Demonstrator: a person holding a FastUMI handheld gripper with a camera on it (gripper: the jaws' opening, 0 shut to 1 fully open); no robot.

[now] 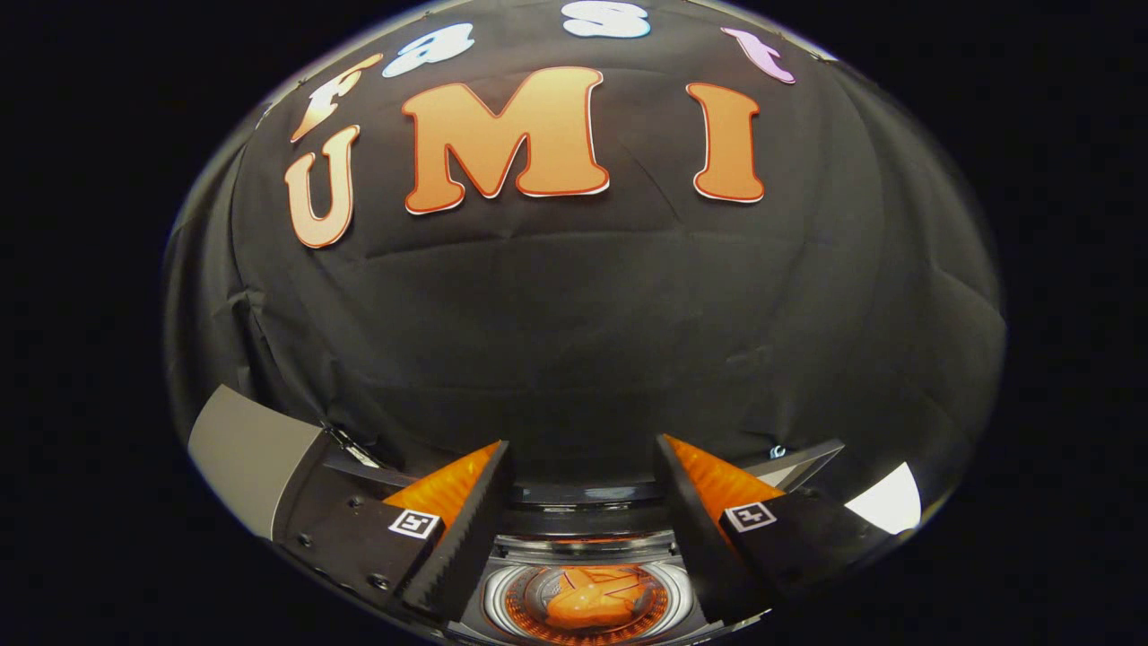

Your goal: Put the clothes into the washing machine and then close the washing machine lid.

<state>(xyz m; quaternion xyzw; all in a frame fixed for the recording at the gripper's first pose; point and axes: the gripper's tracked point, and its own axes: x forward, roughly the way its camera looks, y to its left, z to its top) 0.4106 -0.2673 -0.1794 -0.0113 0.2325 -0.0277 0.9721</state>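
My gripper (583, 467) hangs above the washing machine (587, 543), open, with nothing between its fingers. Between and below the fingers I see the machine's round drum opening (502, 603). An orange piece of clothing (587, 603) lies bunched at the bottom of the drum. The machine's top edge runs just beyond the fingertips. The raised lid (247, 453), a grey panel, stands tilted to the left of the left finger.
The black booth cloth (583, 332) hangs close behind the machine. A thin grey panel edge (794, 462) and a white patch (888, 502) sit to the right of the right finger.
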